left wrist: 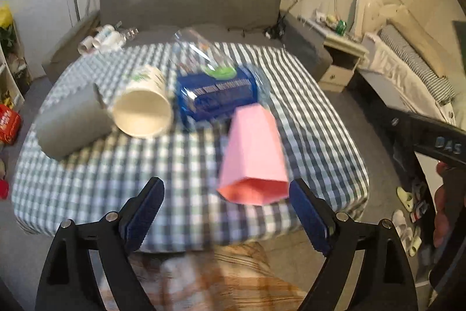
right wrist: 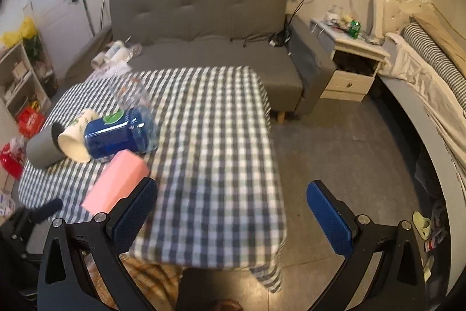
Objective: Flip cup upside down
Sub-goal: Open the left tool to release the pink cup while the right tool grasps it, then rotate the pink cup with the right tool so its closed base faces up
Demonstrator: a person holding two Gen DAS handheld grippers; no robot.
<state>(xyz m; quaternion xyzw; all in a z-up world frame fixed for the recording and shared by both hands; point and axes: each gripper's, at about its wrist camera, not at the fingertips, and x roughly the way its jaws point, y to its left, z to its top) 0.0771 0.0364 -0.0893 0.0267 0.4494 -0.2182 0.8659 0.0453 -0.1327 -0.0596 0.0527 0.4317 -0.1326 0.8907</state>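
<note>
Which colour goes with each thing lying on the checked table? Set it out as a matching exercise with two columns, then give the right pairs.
Things:
1. faceted cup nearest the left gripper
2. cup with a leaf print
3. tumbler at the far left
4. labelled bottle

Colours:
A. grey
B. blue
C. pink
D. cream inside

Pairs: 1-C, 2-D, 3-A, 4-B. All four lie on their sides on the table.

Dim indoor light; strong fisheye bending with dark corners; motion blur smears the checked tablecloth (left wrist: pixel 186 174) in both views.
</note>
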